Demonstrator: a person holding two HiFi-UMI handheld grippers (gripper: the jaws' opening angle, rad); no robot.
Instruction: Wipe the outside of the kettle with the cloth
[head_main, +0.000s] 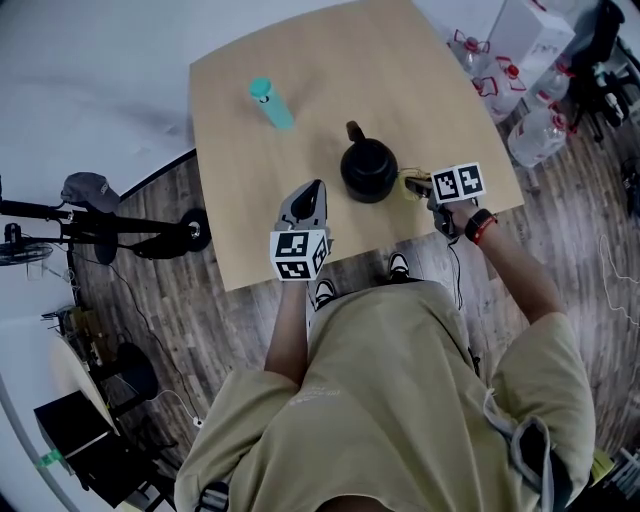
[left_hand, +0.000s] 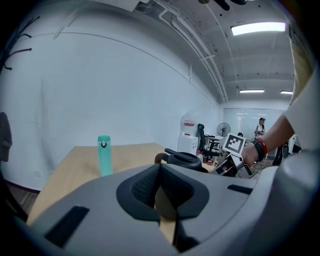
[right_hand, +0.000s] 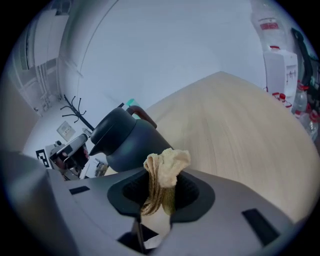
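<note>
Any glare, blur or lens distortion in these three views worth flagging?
Head view: evenly lit, kettle sharp, table edges slightly bowed by the wide lens. Left gripper view: ceiling light blown out, dark vignette at corners. Right gripper view: table streaked with blur, cloth fairly crisp.

- Even, soft illumination is supplied from above by the ceiling light strips (left_hand: 257, 28).
- The nearest strip is blown out to white glare.
- Only a faint, short shadow is cast beside the kettle (head_main: 368, 170) on the table (head_main: 250, 180).
- Wide-angle distortion is seen in both gripper views: straight wall lines are curved and the corners are darkened to black.
- The cloth (right_hand: 165, 167) is rendered sharply; distant background detail is softened.
- Cool, slightly dim tones are recorded in the head view.
</note>
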